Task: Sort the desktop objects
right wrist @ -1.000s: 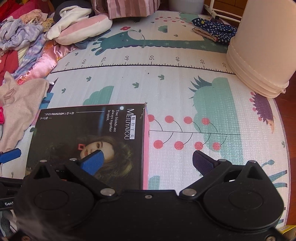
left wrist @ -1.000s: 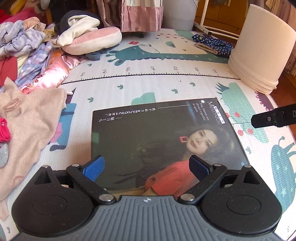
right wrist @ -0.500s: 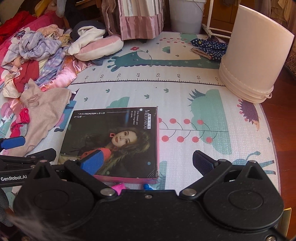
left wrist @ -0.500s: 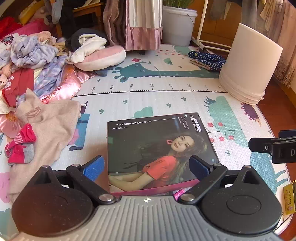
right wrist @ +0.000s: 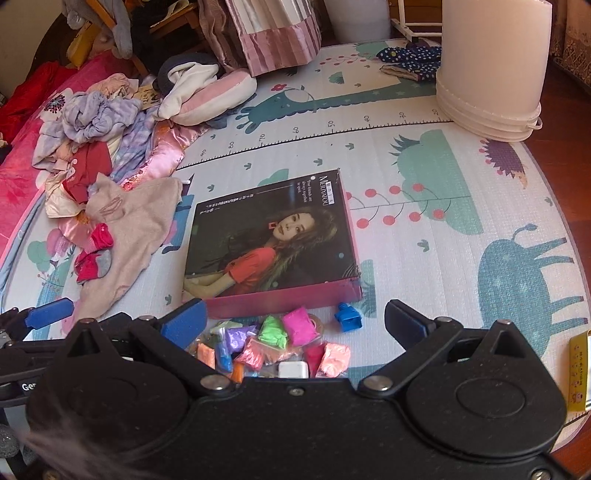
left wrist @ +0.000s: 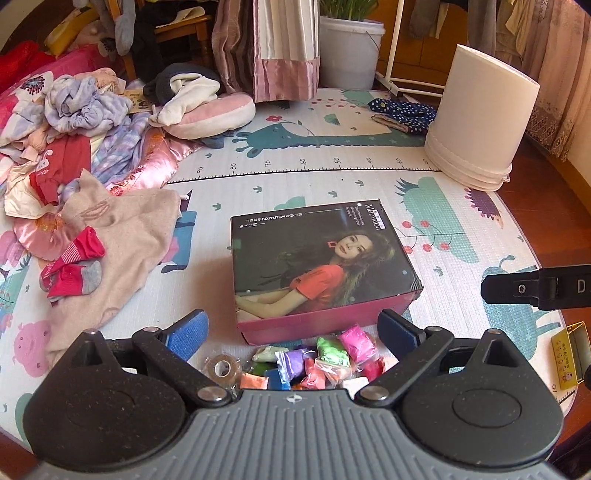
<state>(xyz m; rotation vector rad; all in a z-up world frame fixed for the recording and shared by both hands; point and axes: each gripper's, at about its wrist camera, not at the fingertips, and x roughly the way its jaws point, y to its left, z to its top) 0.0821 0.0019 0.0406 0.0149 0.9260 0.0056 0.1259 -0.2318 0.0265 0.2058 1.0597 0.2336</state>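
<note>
The box lid carries the brand "MEILIYATOU" in white, upside down from here, beside small lines reading "True friends are always together in spirit" (the Chinese characters next to it are too small to make out). The play mat has a printed ruler marked 90, 80, 70, 60, 50. In the right wrist view, the left gripper body shows "Ge", cut off.

Sunlight falls across a cartoon-animal play mat covering the floor. Far left, there's a heap of clothes beside a wooden chair. A striped curtain hangs at the far middle, and wood floor shows on the right.
</note>
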